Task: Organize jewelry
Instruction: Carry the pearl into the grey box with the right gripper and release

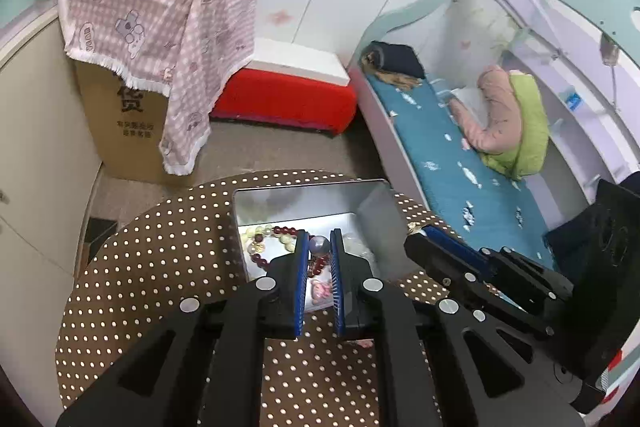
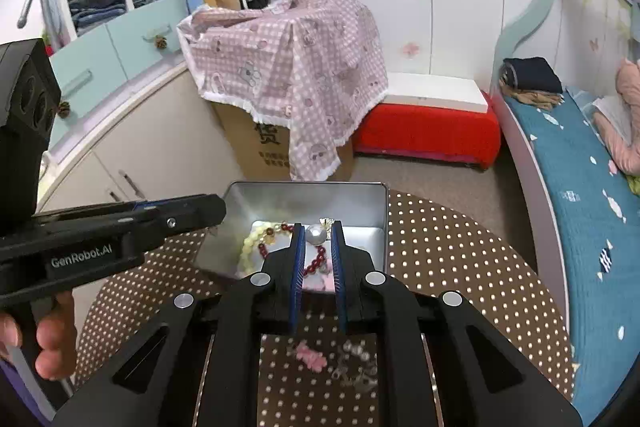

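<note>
An open silver tin (image 1: 376,211) (image 2: 362,205) stands on a round brown polka-dot table (image 1: 160,259) (image 2: 460,267). Inside lie a red bead bracelet (image 1: 276,233) (image 2: 314,265) and a pale yellow bead bracelet (image 1: 256,233) (image 2: 250,247). My left gripper (image 1: 319,241) is shut on a round grey-purple bead piece (image 1: 319,245) over the tin. My right gripper (image 2: 318,231) is shut on a large pearl piece with a gold clasp (image 2: 316,235), also over the tin. A pink charm (image 2: 310,355) and a pearl piece (image 2: 356,351) lie on the table under the right gripper.
Beyond the table stand a cardboard box under a pink checked cloth (image 1: 160,23) (image 2: 296,67), a red-and-white bench (image 1: 288,95) (image 2: 428,123), and a bed with a blue sheet (image 1: 460,167) (image 2: 580,187). Cabinets (image 2: 132,139) are at the left.
</note>
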The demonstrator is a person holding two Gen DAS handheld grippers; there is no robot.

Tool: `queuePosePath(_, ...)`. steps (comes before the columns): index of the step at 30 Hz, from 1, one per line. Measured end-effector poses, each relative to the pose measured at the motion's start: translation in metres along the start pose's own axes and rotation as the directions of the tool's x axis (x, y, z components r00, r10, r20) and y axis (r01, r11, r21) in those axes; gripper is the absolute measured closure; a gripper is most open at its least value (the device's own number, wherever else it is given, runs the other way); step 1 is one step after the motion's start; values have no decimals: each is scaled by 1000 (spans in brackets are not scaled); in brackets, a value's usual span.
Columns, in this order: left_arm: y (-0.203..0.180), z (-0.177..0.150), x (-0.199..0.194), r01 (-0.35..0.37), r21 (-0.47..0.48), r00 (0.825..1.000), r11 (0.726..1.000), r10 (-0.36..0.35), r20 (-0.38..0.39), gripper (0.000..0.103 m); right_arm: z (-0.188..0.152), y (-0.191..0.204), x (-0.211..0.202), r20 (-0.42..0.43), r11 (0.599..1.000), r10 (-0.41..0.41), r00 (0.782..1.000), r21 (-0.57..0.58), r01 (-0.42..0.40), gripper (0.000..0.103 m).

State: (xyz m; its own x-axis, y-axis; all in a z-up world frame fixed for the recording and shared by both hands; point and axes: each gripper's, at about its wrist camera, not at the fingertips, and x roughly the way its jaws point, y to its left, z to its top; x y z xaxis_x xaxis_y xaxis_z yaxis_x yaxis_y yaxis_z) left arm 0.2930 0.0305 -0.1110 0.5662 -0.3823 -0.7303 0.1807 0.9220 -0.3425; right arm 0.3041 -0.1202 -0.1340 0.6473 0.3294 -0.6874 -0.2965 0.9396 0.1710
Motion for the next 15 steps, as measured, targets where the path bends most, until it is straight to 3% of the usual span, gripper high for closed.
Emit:
queuePosePath(12,8,-6,24,-39,0,998,999,39,-53,93,-5,-3,32,-53,1000,3,999,13,-3,89)
queuePosePath(15,9,-7,24,-41,-7,998,999,40,-53,82,-7,-4,34,-57,1000,5,998,15,-4,89)
